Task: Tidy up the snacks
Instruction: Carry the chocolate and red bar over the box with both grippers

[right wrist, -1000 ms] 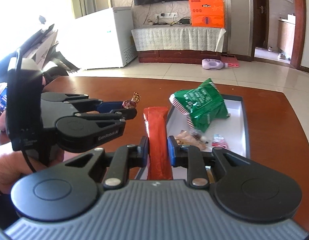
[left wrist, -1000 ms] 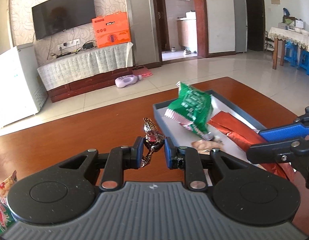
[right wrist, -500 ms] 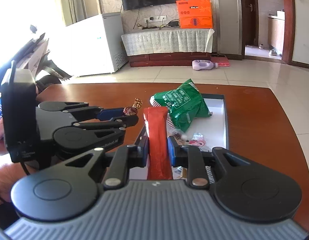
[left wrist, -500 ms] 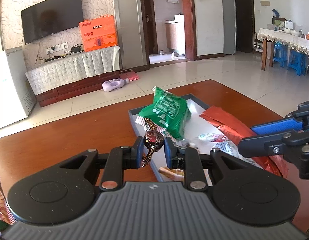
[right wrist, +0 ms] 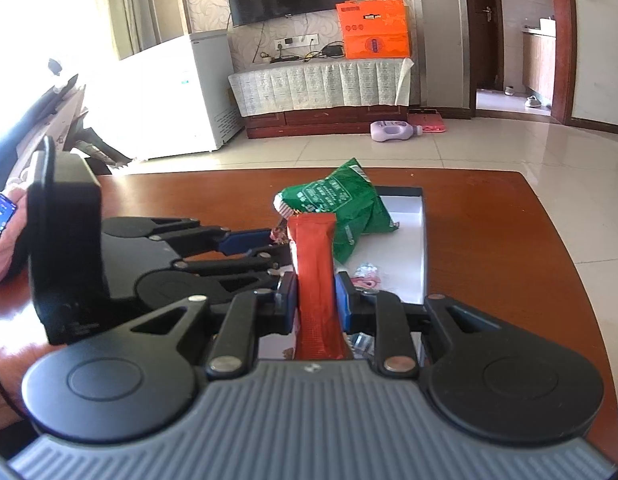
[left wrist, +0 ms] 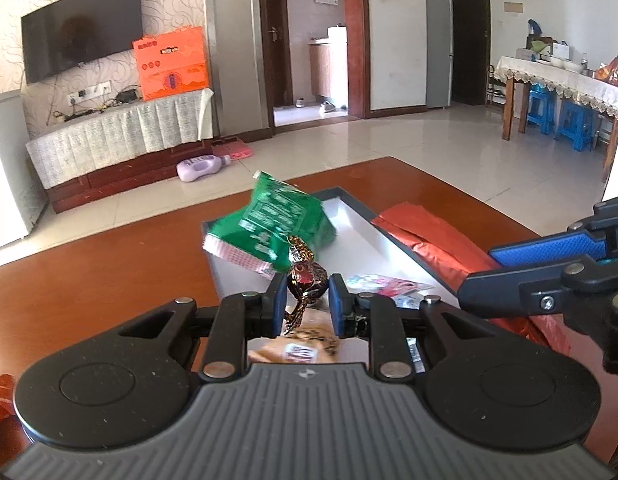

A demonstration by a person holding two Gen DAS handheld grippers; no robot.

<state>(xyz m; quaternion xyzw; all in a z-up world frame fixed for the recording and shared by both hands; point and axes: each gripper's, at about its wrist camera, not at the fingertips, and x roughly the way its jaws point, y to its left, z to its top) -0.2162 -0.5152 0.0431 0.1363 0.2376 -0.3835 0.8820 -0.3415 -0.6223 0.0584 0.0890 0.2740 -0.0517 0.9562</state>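
Both views are bright with daylight. In the right wrist view a window (right wrist: 109, 4) at 10 o'clock is blown out, washing the freezer (right wrist: 177, 96) white. Glare shines on the floor (left wrist: 409, 140) tiles and on the tray (left wrist: 373, 236) bottom. Fisheye bending curves door frames and walls toward the edges, with dark corners. The green bag (left wrist: 277, 224) looks slightly smeared in the left wrist view; distant furniture is soft.
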